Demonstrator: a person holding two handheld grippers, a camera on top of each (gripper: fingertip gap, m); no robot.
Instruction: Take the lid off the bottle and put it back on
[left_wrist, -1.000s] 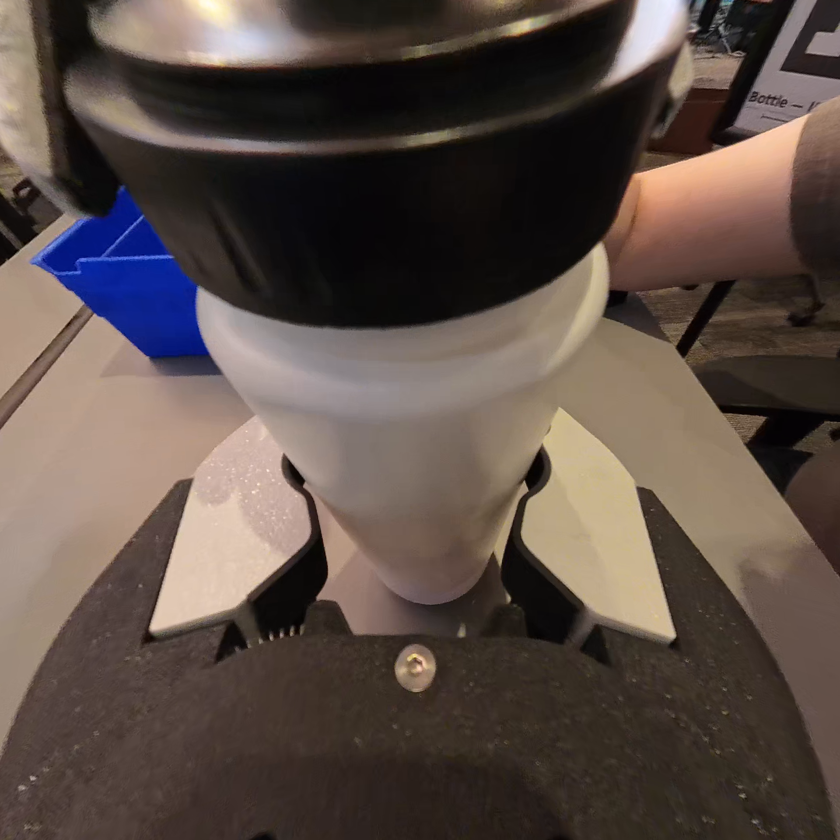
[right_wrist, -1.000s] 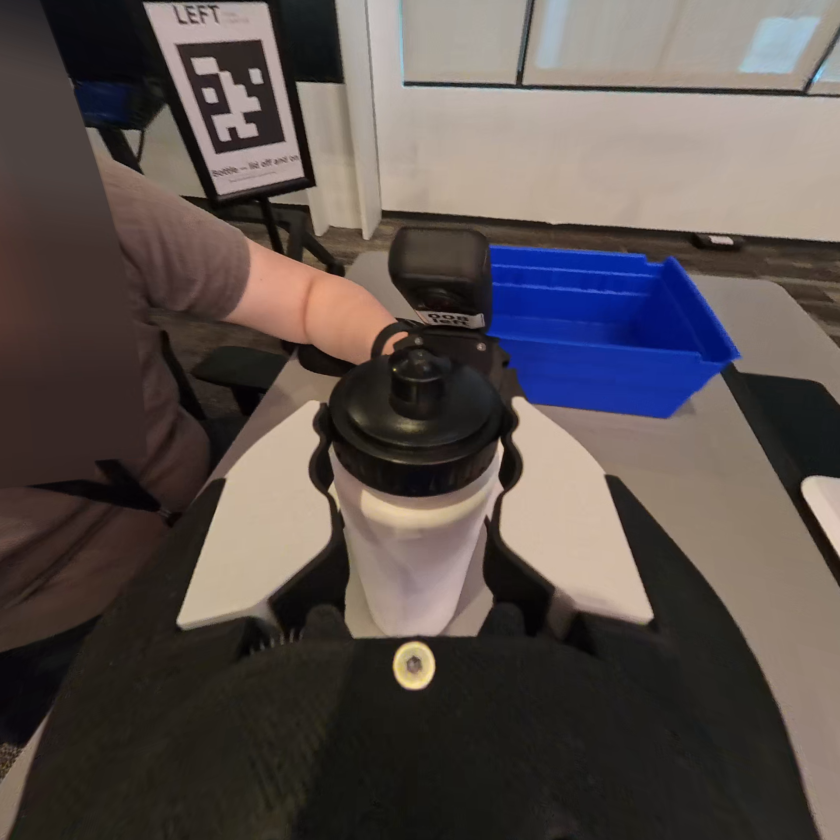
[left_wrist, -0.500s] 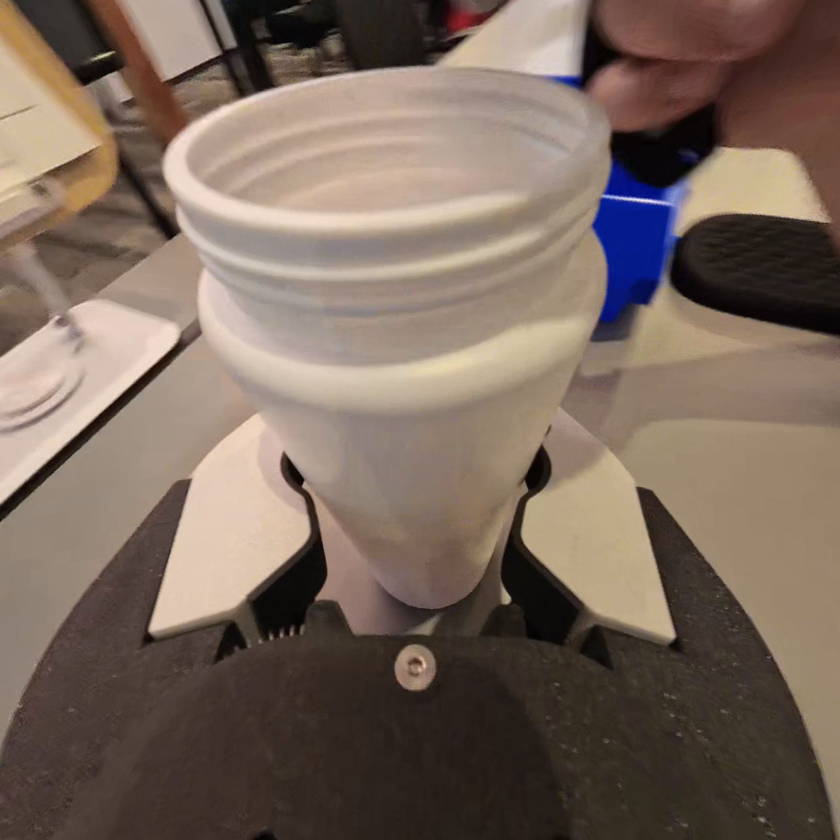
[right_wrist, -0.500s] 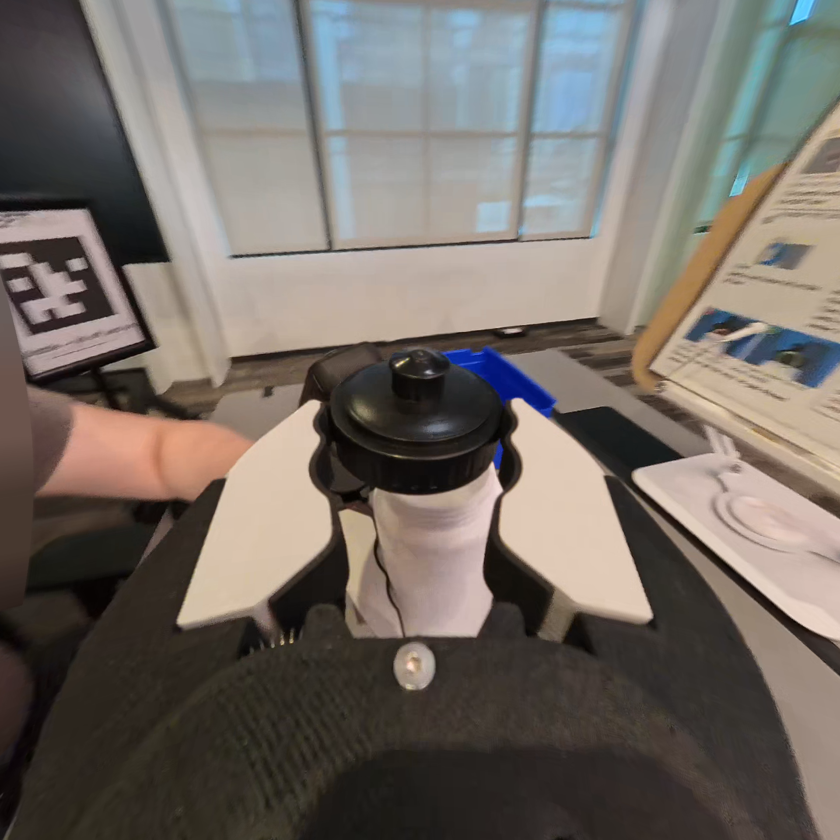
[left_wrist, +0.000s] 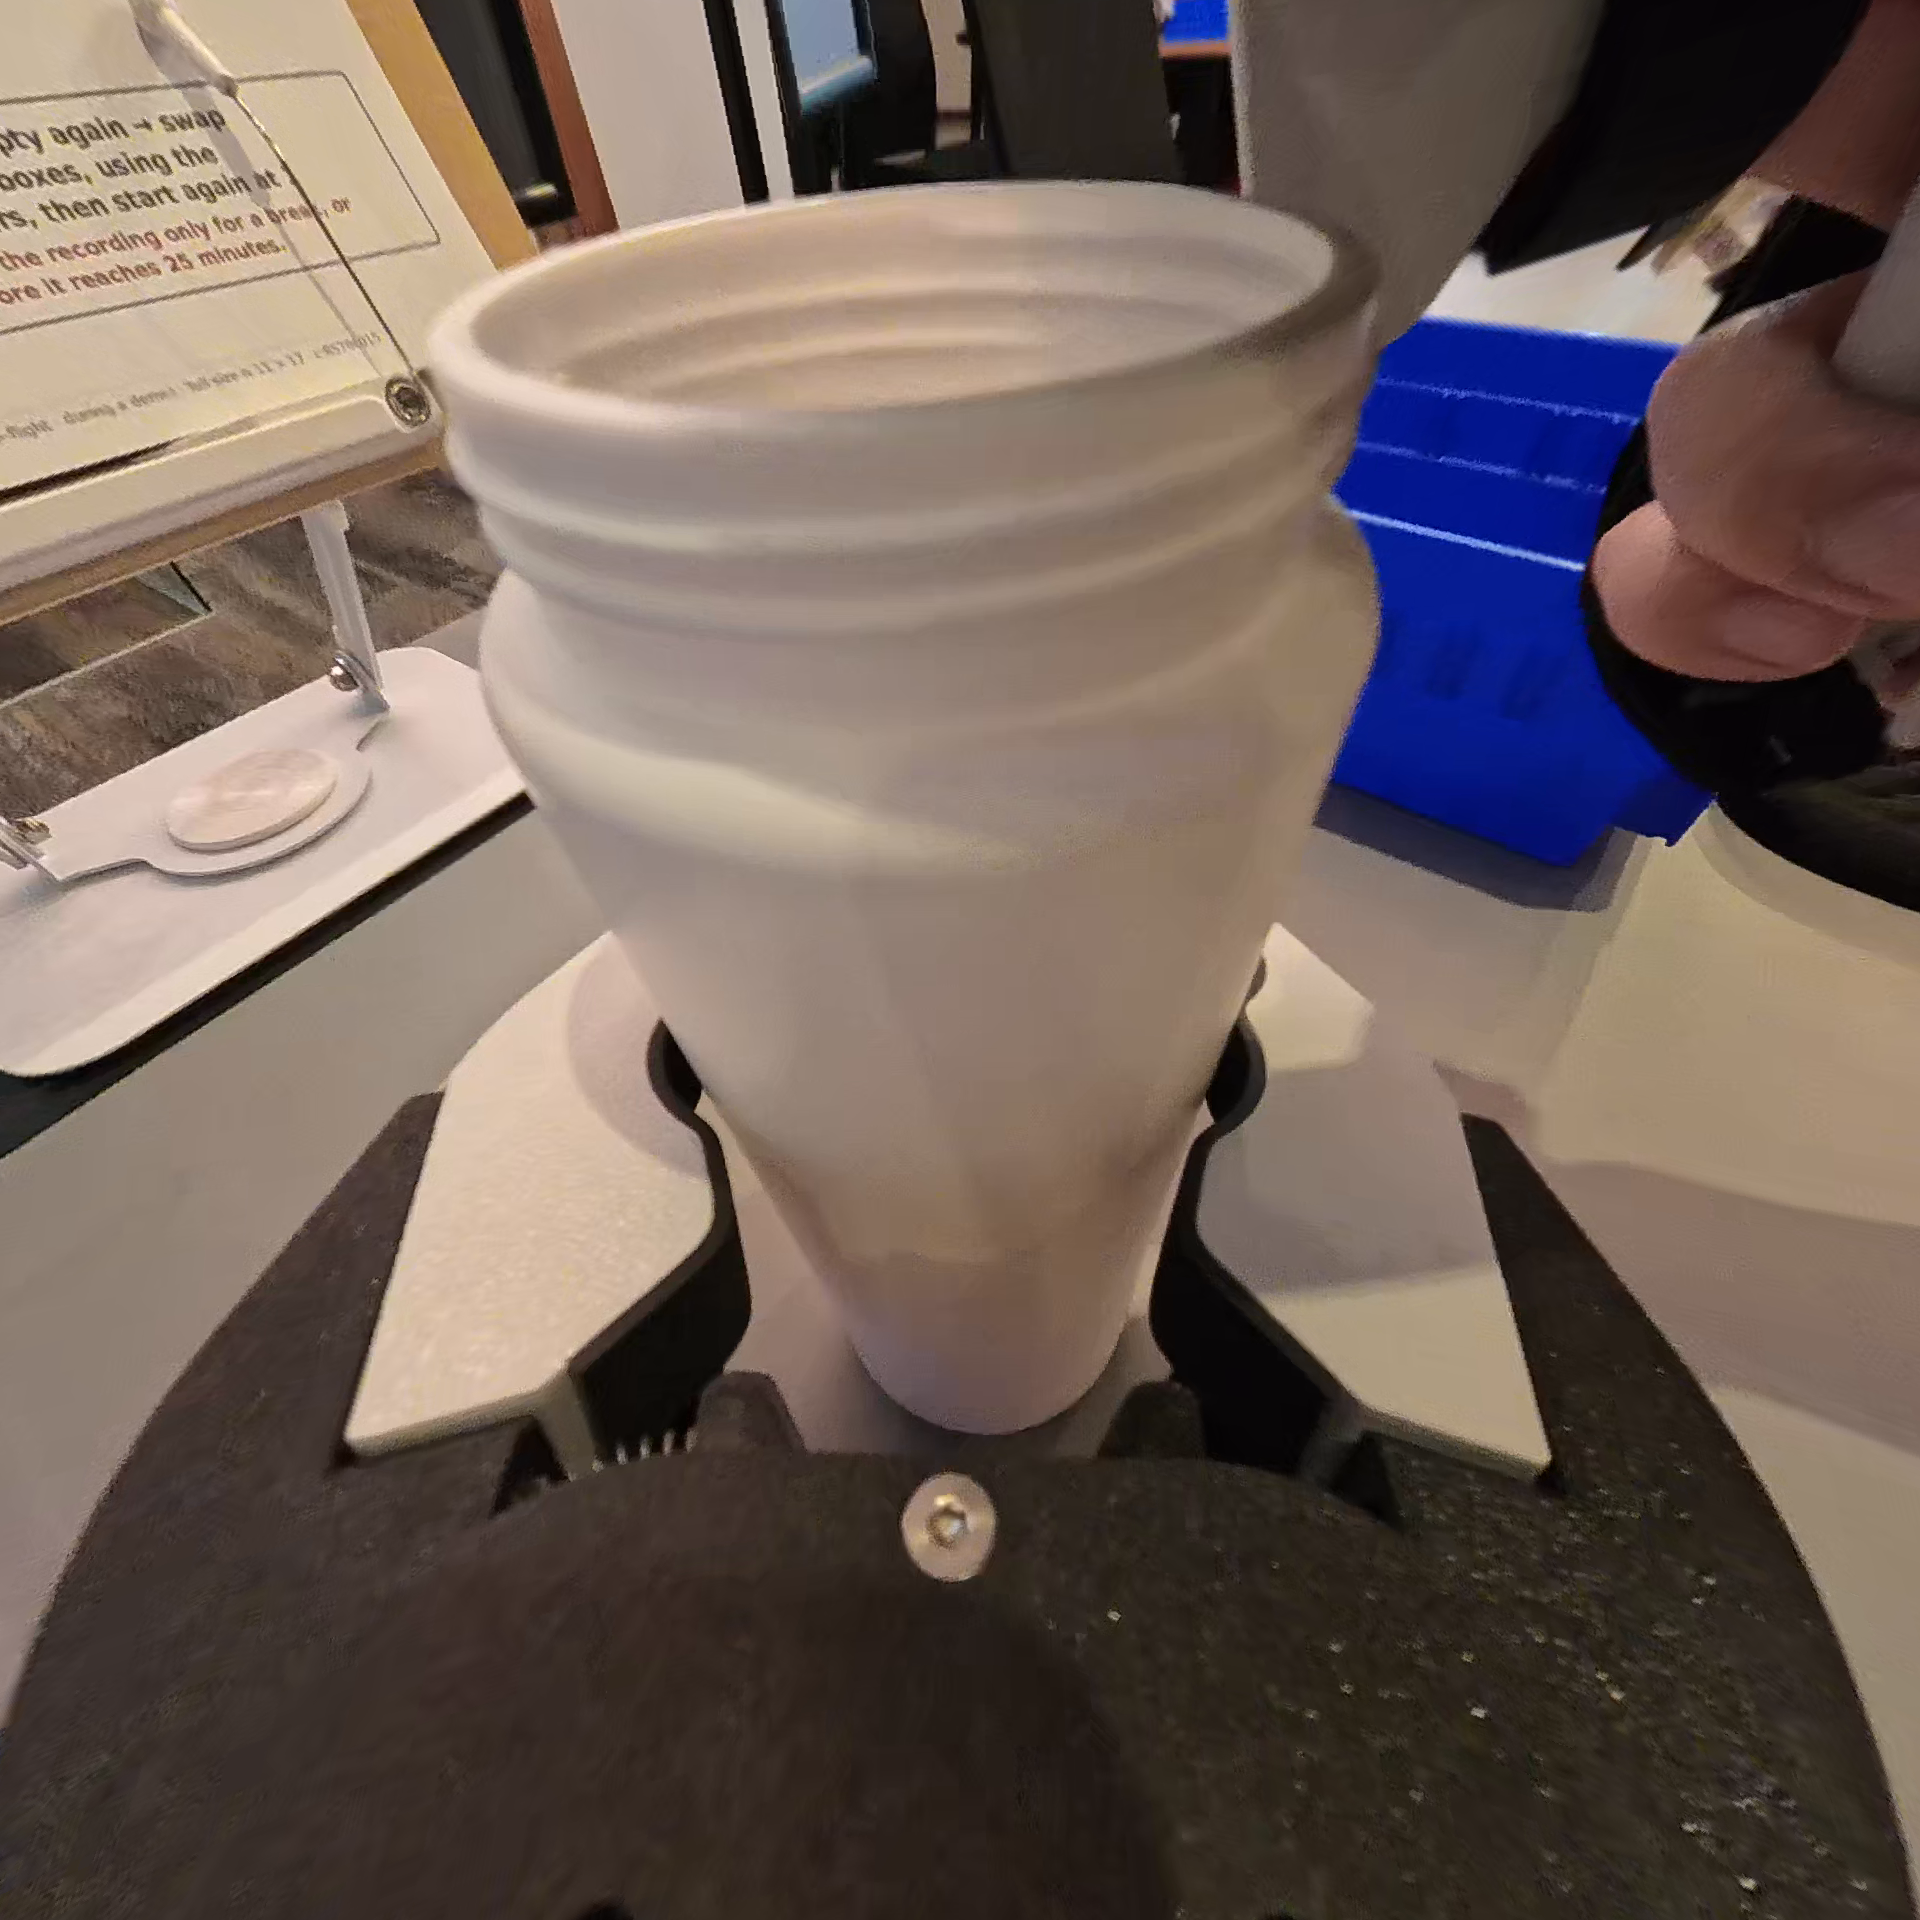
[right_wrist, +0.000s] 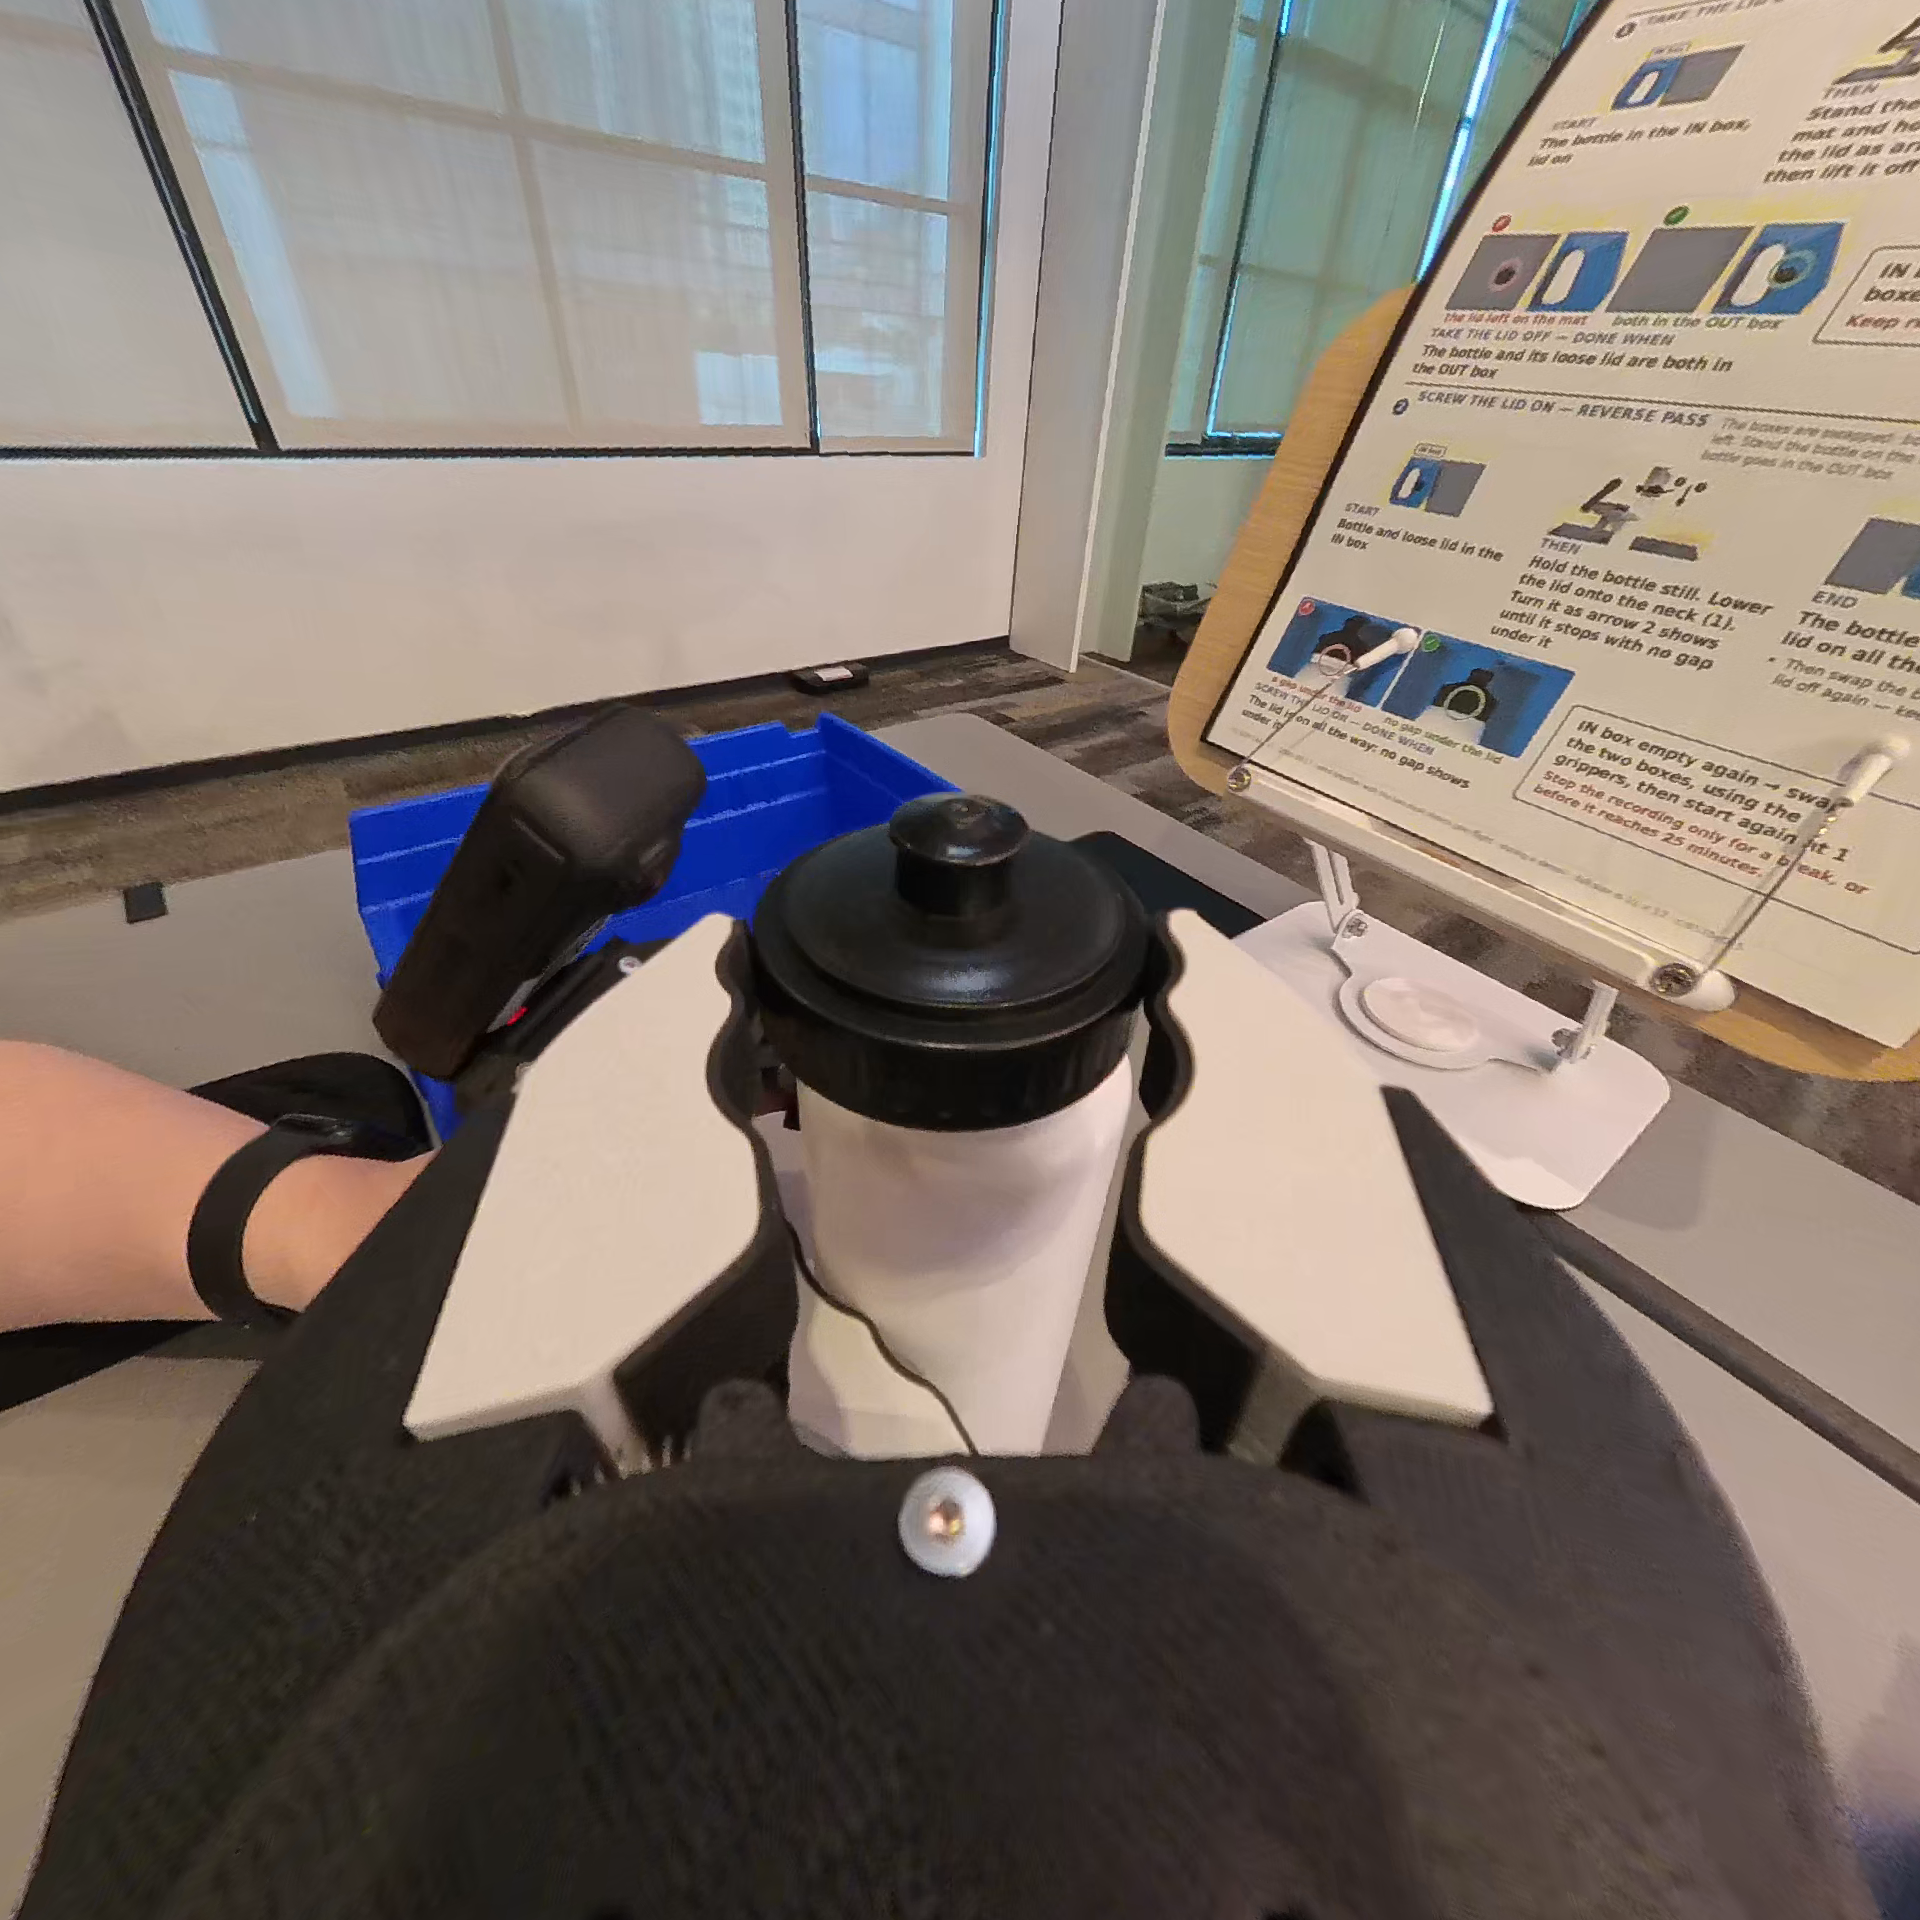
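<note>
white plastic bottle (left_wrist: 914, 831), mouth open and threads bare, is clamped low on its tapered body by the left gripper (left_wrist: 951, 1049) fingers, just in front of the blue bin (left_wrist: 1475, 582) above the desk (left_wrist: 208, 1195). black screw lid (right_wrist: 940, 1039) is clenched at its ribbed rim by the right gripper (right_wrist: 945, 956) fingers, also in front of the bin; the white shape under it can't be identified. judgement: bottle light, thin-walled, likely to flex, so hold it low; the lid is stiff, and its ribs give grip.
</note>
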